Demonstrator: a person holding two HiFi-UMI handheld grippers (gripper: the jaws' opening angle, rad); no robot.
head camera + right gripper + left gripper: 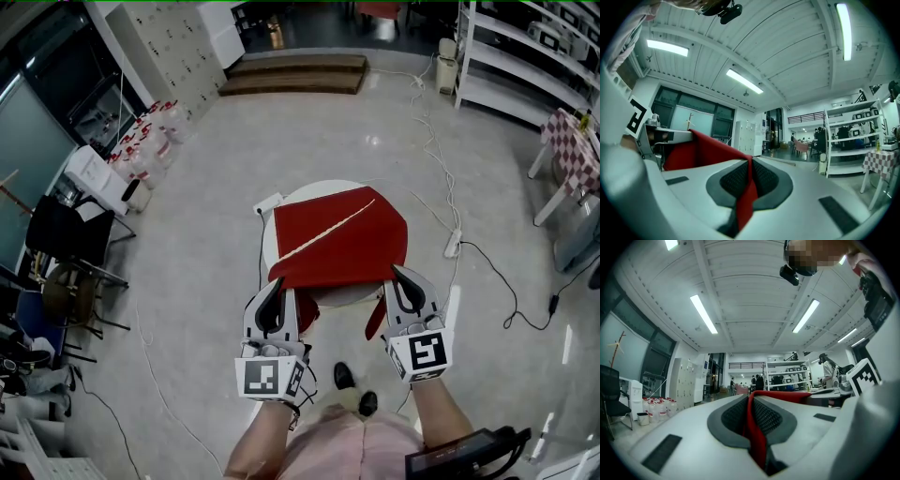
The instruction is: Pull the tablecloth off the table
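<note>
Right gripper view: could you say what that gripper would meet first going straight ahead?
Beyond the red tablecloth it clamps, the right gripper faces open floor; the table sits just left, possibly clipping its line.

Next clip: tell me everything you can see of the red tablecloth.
The tablecloth is plain red fabric, draped askew over a round white table whose far and left rim shows bare. A pale diagonal fold line crosses its top. Its near edge hangs off the table's front, one flap drooping lower. The left gripper and right gripper each have their jaws shut on that near edge, red cloth pinched between the pads.
</note>
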